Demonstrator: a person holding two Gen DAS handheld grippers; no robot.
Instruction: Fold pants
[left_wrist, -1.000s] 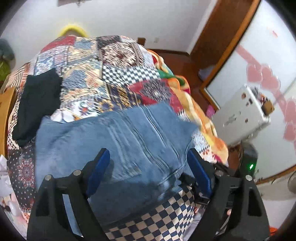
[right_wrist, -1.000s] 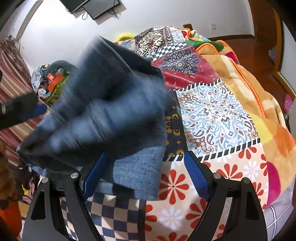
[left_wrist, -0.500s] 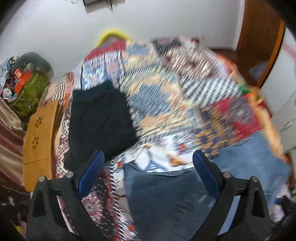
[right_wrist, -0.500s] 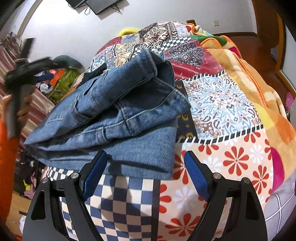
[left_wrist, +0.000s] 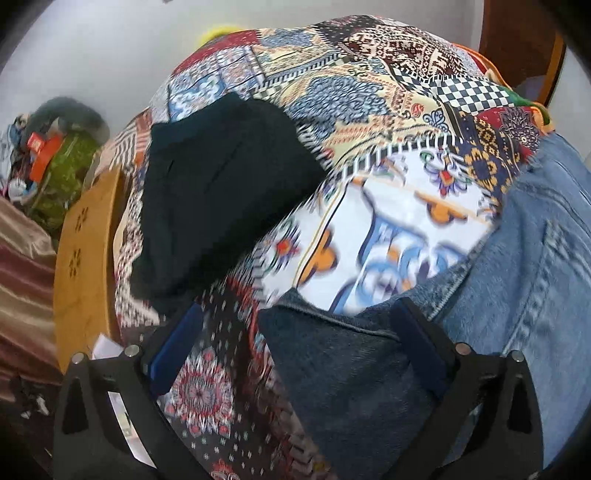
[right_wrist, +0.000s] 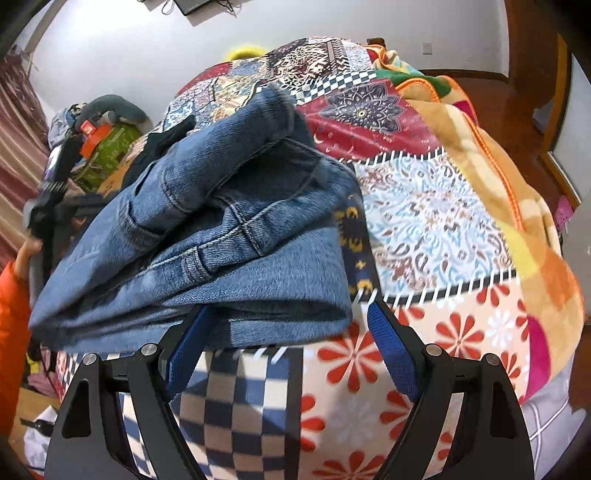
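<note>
My left gripper (left_wrist: 295, 354) jaws just widened, empty; right gripper (right_wrist: 286, 349) wide, empty. Folded jeans (right_wrist: 207, 236) near bed (right_wrist: 424, 229) corner: pinch every layer, keep edges aligned.

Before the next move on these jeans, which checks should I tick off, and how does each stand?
1. Jeans folded into a stack on the patchwork bedspread: ok.
2. Left hand-held gripper open, jaws just widened, pads clear of denim: ok.
3. Right hand-held gripper open, gripping nothing: ok.
4. Fold edges aligned: not ok, layers sit staggered.
5. Black garment apart from the jeans: ok.
</note>
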